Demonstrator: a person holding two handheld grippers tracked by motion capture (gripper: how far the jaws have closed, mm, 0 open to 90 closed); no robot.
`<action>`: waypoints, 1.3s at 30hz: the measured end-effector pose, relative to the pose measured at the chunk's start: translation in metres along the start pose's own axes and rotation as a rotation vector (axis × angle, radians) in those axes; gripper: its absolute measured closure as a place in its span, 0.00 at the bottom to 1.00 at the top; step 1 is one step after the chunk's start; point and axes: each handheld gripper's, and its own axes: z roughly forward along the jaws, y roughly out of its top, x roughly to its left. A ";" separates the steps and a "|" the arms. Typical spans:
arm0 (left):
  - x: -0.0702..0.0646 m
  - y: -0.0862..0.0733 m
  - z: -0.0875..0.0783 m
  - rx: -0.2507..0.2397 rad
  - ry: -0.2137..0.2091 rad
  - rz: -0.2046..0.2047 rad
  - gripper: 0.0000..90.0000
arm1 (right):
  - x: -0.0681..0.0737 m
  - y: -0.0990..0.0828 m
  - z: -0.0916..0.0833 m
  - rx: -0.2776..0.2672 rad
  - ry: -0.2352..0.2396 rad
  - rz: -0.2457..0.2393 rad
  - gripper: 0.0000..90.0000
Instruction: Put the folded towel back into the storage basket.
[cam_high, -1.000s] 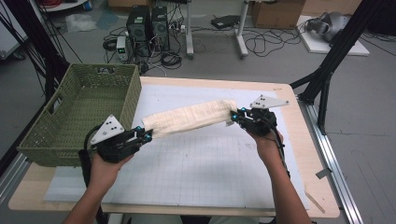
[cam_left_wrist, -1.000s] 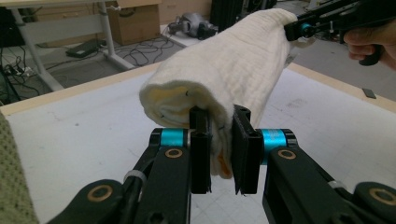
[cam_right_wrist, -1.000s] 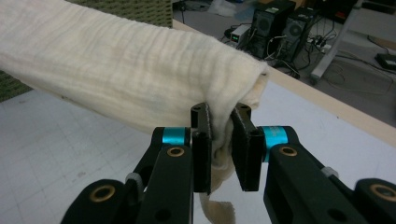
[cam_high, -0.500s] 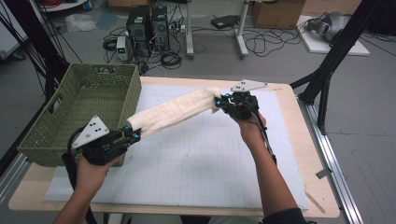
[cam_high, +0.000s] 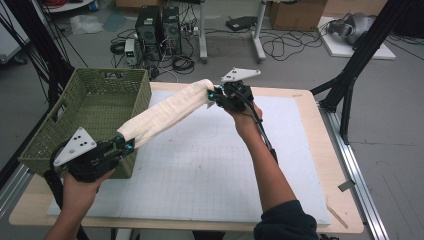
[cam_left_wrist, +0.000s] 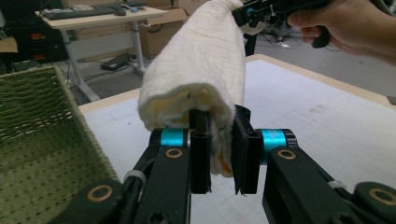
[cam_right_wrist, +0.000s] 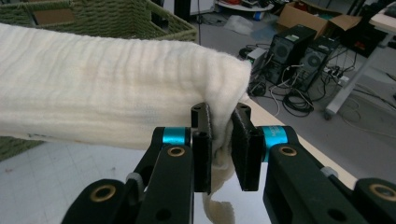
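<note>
A folded cream towel (cam_high: 165, 112) hangs stretched in the air between both grippers, slanting from lower left to upper right. My left gripper (cam_high: 125, 145) is shut on its near end beside the green wicker basket (cam_high: 75, 122); the cloth (cam_left_wrist: 201, 79) bunches between the black jaws of that gripper (cam_left_wrist: 219, 154). My right gripper (cam_high: 214, 95) is shut on the far end above the back of the white mat. In the right gripper view the towel (cam_right_wrist: 107, 98) runs off to the left from that gripper (cam_right_wrist: 220, 144), with a strip dangling below.
The green basket stands at the table's left edge, its inside bare. A white gridded mat (cam_high: 210, 165) covers the wooden table (cam_high: 340, 200). Computer towers (cam_high: 157, 25) and cables lie on the floor behind; a black stand (cam_high: 350, 85) rises at the right.
Both hands have carried the towel leftward and up. The right gripper has swung from the right side toward the back centre; the left gripper has drawn back beside the basket's front corner.
</note>
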 end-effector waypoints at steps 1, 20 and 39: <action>0.001 0.000 -0.002 -0.002 0.005 -0.001 0.88 | 0.002 0.004 0.005 0.000 0.004 -0.005 0.89; 0.030 -0.003 -0.050 -0.040 0.126 -0.016 0.88 | 0.039 0.059 0.061 -0.033 0.068 -0.083 0.89; 0.059 -0.012 -0.075 -0.047 0.257 -0.053 0.88 | 0.070 0.108 0.128 -0.031 0.117 -0.132 0.89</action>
